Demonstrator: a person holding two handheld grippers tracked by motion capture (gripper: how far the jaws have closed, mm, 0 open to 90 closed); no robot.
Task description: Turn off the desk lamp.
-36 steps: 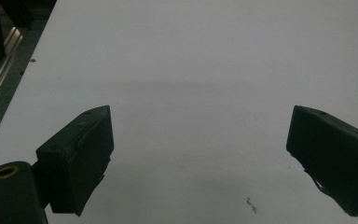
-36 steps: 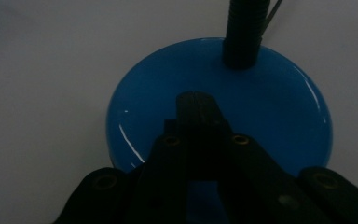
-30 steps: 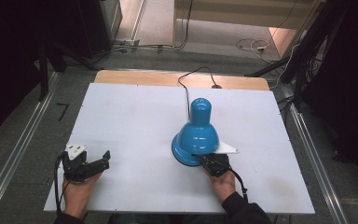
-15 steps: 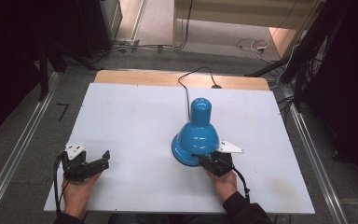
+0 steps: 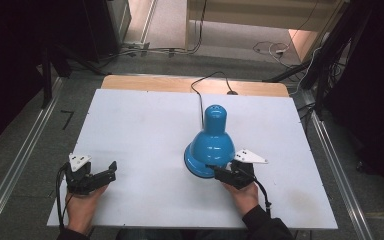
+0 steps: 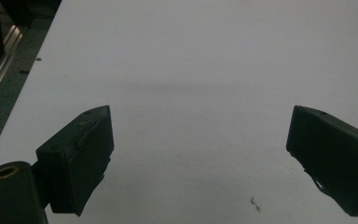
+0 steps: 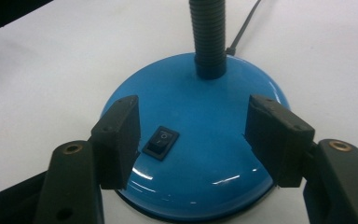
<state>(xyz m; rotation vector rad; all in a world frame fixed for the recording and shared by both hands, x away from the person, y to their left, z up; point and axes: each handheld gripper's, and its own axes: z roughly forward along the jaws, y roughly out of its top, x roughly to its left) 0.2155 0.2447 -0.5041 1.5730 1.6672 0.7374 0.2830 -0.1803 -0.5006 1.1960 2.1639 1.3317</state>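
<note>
The person's left hand [image 5: 80,207] enters at the near left edge of the white table [image 5: 140,125] and holds the left gripper [image 5: 111,171]. In the left gripper view its jaws stand wide apart over bare white surface, with nothing between them. A few small dark specks [image 6: 255,204] lie on the table just ahead of the jaws. The grey three-cornered plate [image 5: 79,160] sits on top of this gripper, and its cable [image 5: 60,195] runs back along the hand.

The person's right hand [image 5: 244,195] enters near the middle right and holds the right gripper [image 5: 215,172], which points left and far toward the blue lamp [image 5: 210,145]. In the right gripper view the jaws are wide open, one at each side of the lamp's round blue base [image 7: 200,135]. Whether they touch the base cannot be told. A black rocker switch [image 7: 161,142] lies on the near slope of the base, between the jaws and closer to the left one in that view. A black ribbed neck [image 7: 209,37] rises from the top of the base.

In the high view the blue lamp stands right of the table's centre, its shade hiding the base from above. A black cord [image 5: 200,87] runs from the lamp toward the far edge, crossing onto the wooden strip [image 5: 145,84] there. Beyond the table lie grey floor and loose cables [image 5: 270,49].
</note>
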